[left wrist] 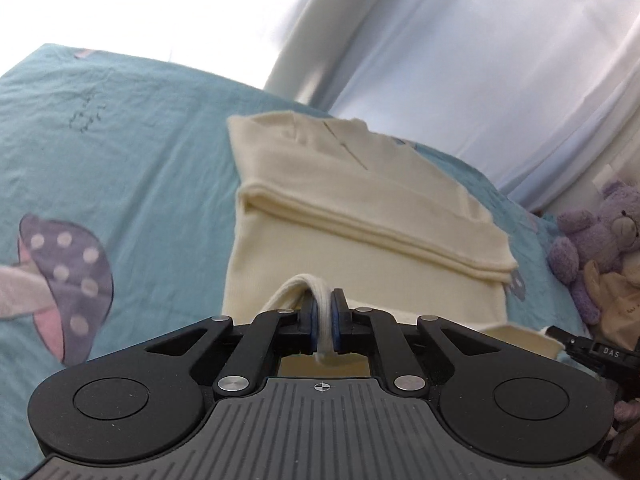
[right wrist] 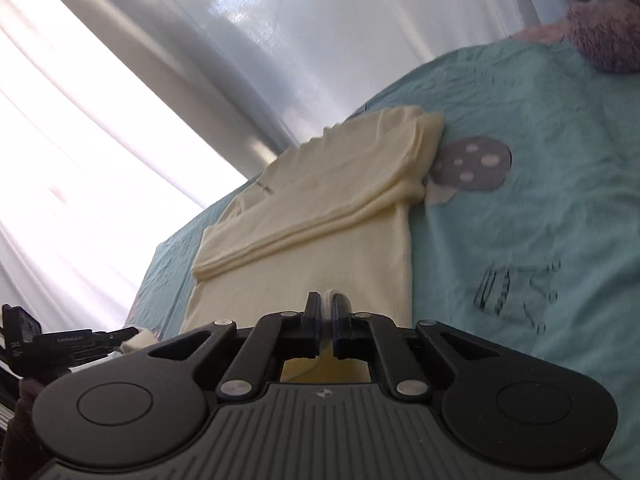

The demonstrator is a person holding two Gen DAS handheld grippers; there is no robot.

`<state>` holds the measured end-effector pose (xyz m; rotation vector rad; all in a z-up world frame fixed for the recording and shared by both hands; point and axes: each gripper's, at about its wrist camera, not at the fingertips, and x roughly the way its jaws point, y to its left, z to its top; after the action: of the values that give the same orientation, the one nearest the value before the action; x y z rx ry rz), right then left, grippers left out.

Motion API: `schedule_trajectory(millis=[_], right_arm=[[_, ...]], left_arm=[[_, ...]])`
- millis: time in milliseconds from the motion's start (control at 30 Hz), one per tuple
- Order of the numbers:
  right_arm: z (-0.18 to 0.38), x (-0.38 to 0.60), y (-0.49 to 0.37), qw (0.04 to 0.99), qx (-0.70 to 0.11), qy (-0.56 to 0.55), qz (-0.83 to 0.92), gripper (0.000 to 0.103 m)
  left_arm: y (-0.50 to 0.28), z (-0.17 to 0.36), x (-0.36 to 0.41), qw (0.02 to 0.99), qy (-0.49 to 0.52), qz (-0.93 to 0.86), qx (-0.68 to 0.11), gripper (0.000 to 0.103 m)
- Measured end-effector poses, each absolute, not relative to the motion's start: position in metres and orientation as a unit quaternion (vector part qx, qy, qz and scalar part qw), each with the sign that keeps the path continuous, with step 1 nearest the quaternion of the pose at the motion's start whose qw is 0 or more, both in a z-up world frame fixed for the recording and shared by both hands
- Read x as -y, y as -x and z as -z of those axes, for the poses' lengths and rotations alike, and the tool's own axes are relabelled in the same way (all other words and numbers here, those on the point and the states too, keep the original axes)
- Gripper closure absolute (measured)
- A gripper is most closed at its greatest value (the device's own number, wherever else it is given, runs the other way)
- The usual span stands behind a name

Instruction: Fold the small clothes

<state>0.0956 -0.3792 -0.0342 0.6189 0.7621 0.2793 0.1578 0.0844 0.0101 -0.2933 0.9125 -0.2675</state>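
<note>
A cream knit garment point(left wrist: 352, 200) lies on the teal bedsheet point(left wrist: 120, 160), its sleeves folded across the body in a band. My left gripper point(left wrist: 325, 300) is shut on the near hem, a bunched fold of cream cloth standing up between its blue pads. In the right wrist view the same garment point(right wrist: 320, 208) stretches away from me, and my right gripper point(right wrist: 328, 304) is shut on the hem too, with a thin ridge of cloth pinched between its fingers. Each gripper shows at the edge of the other's view, the right gripper point(left wrist: 592, 350) and the left gripper point(right wrist: 60, 340), both holding hem corners.
White curtains point(left wrist: 460, 60) hang behind the bed with bright window light. Purple and beige plush toys point(left wrist: 596, 248) sit at the right side of the bed. The sheet has mushroom prints point(left wrist: 68, 280) beside the garment.
</note>
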Motion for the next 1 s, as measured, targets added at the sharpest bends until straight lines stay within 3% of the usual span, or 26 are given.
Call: schedule_trajectory(millis=[167,300,367,400,433,533,633,1000], right_arm=[[0.043,0.373,-0.144,0.901,-0.356,-0.232,-0.082,0.099],[0.052,0.365,-0.16,0.911,-0.37,-0.174,-0.045,0.097],[0.049,0.368,-0.154,0.917,-0.36,-0.167,-0.039,0.081],[0.048,0.37,-0.15,0.92,-0.355,-0.163,-0.04,0.067],[0.047,0.372,-0.146,0.922,-0.35,-0.159,-0.046,0.06],[0.05,0.37,-0.14,0.915,-0.369,-0.147,-0.072,0.06],[0.056,0.358,-0.14,0.91,-0.387,-0.116,-0.094,0.06],[0.065,0.342,-0.147,0.897,-0.415,-0.091,-0.12,0.06]], left_arm=[[-0.198,0.017,-0.068,0.888,0.105,0.088,-0.439,0.094],[-0.211,0.038,-0.075,0.878,0.137,0.062,-0.454,0.091],[-0.208,0.037,-0.079,0.887,0.13,0.068,-0.437,0.086],[-0.205,0.035,-0.079,0.895,0.116,0.068,-0.426,0.081],[-0.203,0.034,-0.079,0.903,0.091,0.067,-0.414,0.07],[-0.202,0.031,-0.08,0.911,0.061,0.078,-0.4,0.065],[-0.209,0.035,-0.077,0.902,0.061,0.098,-0.416,0.048],[-0.206,0.045,-0.069,0.886,0.08,0.173,-0.422,0.039]])
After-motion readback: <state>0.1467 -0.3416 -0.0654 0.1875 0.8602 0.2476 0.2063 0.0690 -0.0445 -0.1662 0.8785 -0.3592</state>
